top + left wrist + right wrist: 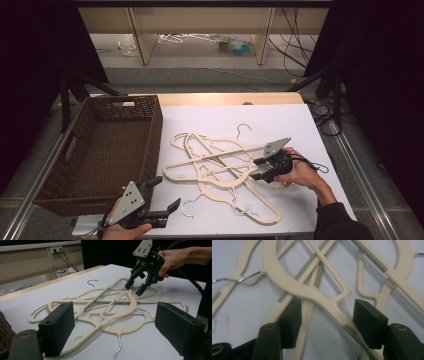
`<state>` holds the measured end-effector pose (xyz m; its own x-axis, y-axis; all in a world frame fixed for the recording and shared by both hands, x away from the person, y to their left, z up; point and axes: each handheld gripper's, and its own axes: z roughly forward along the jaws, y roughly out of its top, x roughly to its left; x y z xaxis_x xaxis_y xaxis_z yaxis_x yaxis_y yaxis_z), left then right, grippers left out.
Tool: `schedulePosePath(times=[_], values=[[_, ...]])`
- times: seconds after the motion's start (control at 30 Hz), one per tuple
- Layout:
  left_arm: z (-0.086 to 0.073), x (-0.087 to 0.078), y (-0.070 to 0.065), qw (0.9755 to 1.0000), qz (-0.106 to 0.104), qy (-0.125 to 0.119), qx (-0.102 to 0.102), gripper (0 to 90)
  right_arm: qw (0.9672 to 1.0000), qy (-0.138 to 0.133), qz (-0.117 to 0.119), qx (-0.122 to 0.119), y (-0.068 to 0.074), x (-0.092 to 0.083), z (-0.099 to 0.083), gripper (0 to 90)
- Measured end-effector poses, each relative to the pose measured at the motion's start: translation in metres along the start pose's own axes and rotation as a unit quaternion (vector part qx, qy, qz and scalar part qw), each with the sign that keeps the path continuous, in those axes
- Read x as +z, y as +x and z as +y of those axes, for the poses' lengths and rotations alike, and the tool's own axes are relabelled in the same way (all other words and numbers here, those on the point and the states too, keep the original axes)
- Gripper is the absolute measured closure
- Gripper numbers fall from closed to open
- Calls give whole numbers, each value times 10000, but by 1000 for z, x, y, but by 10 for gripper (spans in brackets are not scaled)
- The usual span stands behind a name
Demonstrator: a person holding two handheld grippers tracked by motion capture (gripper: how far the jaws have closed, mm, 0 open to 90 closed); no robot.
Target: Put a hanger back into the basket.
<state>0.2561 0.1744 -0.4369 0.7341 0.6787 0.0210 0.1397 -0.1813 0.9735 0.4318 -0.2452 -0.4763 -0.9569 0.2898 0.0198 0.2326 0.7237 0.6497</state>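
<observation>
Several cream plastic hangers (220, 167) with wire hooks lie tangled in a pile on the white table top (280, 125). At the pile's right edge my right gripper (256, 169) points down and left at it. In the right gripper view its jaws (328, 305) straddle one hanger's arm (322, 298) with gaps on both sides, so the pads do not press on it. My left gripper (166, 192) hovers open near the front edge, beside the basket's corner. Its jaws (113, 315) face the pile (107, 307) with nothing between them, and the right gripper (133, 289) stands beyond.
A dark brown wicker basket (152, 135) with cut-out handles stands empty on the table's left side. A loose wire hook (189, 206) lies by the front edge. Bare white surface stretches behind the pile and to its right.
</observation>
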Motion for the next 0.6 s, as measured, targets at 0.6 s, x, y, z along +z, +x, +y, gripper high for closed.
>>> schedulePosePath(times=[0.6], values=[[0, 1, -1, 10000, -8, 38, -11, 162, 9925, 573, 591, -908, 13, 0, 3, 714]])
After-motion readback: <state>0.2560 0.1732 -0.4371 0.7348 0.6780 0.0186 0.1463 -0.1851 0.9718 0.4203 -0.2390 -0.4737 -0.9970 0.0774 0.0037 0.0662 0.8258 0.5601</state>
